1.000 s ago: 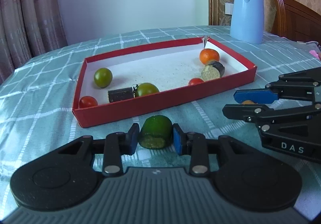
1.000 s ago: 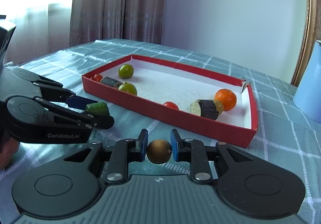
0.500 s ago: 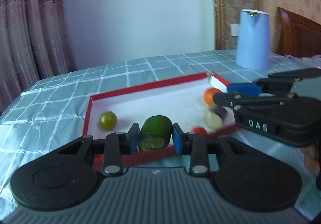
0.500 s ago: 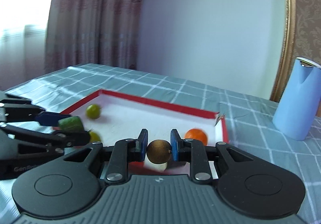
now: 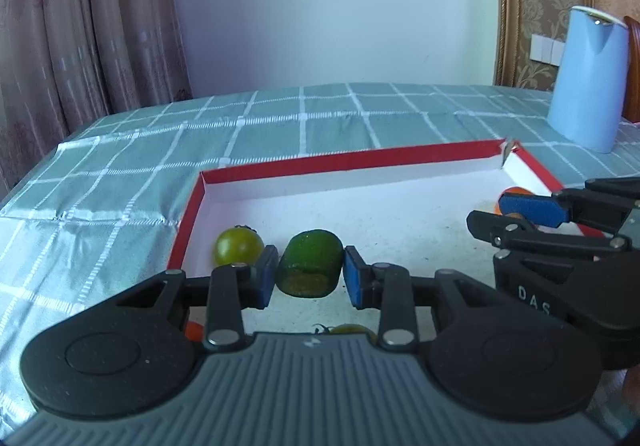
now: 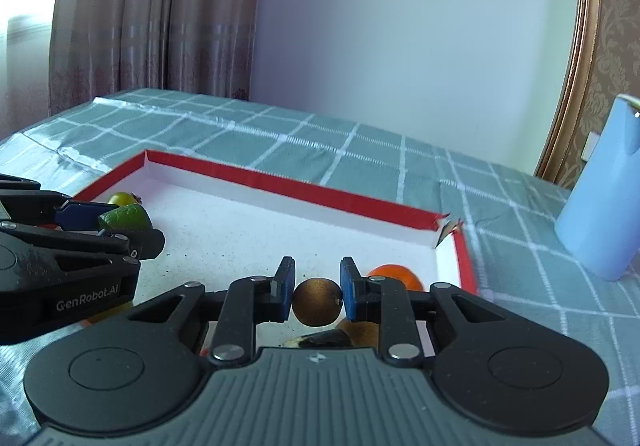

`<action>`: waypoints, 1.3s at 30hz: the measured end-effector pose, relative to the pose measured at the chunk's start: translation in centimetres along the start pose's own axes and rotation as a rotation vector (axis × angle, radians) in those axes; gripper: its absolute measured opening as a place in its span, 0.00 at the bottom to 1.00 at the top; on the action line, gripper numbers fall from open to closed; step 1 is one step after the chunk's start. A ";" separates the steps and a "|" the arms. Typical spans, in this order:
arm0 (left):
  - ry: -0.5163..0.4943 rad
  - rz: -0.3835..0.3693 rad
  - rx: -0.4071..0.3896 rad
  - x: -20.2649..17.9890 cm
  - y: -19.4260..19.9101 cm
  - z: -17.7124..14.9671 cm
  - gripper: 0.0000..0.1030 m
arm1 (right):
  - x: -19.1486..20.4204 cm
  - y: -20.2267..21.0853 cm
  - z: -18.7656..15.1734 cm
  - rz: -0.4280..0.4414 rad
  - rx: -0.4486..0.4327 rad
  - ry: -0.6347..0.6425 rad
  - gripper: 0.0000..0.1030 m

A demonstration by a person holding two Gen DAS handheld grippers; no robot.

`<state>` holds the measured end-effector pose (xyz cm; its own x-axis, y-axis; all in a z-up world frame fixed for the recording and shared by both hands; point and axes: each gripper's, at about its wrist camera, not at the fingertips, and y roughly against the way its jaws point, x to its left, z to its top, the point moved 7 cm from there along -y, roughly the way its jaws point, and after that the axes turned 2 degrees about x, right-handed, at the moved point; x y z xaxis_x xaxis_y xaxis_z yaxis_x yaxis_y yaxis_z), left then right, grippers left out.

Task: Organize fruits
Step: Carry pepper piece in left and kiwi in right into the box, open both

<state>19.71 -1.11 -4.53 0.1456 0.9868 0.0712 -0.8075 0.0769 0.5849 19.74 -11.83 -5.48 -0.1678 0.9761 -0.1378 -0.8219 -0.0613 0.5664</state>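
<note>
Both grippers have come up off the tablecloth and now hang over the red tray point(image 5: 192, 206), where a second ago they sat low in front of its near wall. The left gripper point(image 5: 310, 273), low in the middle of its frame, is clenched on a green cut piece point(image 5: 311, 262), cut face toward the camera, above the tray's white floor beside a green tomato point(image 5: 238, 246) lying at centre left. The right gripper point(image 6: 316, 296) grips a small brown round fruit point(image 6: 318, 301) at lower centre of its view, above the tray's right end, near the orange point(image 6: 390, 273). Judging by this, the carry is nearly finished: both pieces seem placed for lowering and release inside the tray, green near green, brown toward the orange end.
</note>
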 end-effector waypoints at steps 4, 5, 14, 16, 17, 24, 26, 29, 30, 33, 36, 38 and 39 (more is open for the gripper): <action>-0.007 0.005 0.024 -0.1 -0.7 -0.2 0.31 | 0.2 -0.9 -0.2 0.002 0.027 -0.002 0.23; -0.006 0.000 0.030 -0.2 -0.9 -0.3 0.31 | 0.2 -1.1 -0.3 0.006 0.037 -0.006 0.23; -0.017 0.038 -0.006 -0.1 -0.7 -0.4 0.64 | -0.1 -1.6 -0.7 0.021 0.060 -0.038 0.23; -0.019 0.051 -0.027 -0.1 -0.3 -0.3 0.75 | -0.1 -1.5 -0.7 0.014 0.059 -0.036 0.23; -0.020 0.053 -0.037 0.0 -0.1 -0.2 0.75 | -0.2 -1.4 -0.7 0.014 0.058 -0.041 0.24; -0.007 0.060 -0.051 0.5 0.7 -0.5 0.81 | -1.4 0.0 -1.0 0.007 0.036 -0.107 0.24; 0.014 0.059 -0.069 0.9 1.4 -0.8 0.84 | -1.8 0.6 -1.1 0.018 0.028 -0.127 0.24; 0.018 0.071 -0.093 1.1 2.4 -1.1 0.90 | -2.2 1.2 -1.2 0.027 0.016 -0.155 0.25; 0.015 0.071 -0.095 1.1 2.6 -1.3 0.91 | -2.2 1.4 -1.3 0.024 0.012 -0.159 0.25; 0.009 0.066 -0.091 1.0 3.0 -1.7 0.91 | -2.2 1.9 -1.5 0.013 0.004 -0.159 0.28; 0.023 0.054 -0.086 1.3 3.4 -2.1 0.91 | -2.2 2.8 -1.7 0.015 -0.008 -0.174 0.29; 0.042 0.054 -0.092 1.6 3.9 -2.3 0.93 | -2.2 3.6 -1.9 0.019 -0.020 -0.190 0.30; 0.052 0.056 -0.096 1.8 4.1 -2.4 0.93 | -2.1 4.1 -2.1 0.025 -0.027 -0.193 0.31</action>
<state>15.30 1.35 -3.95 0.0712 0.9958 0.0578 -0.8647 0.0327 0.5011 15.62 -14.57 -4.57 -0.0833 0.9959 0.0359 -0.8334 -0.0894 0.5453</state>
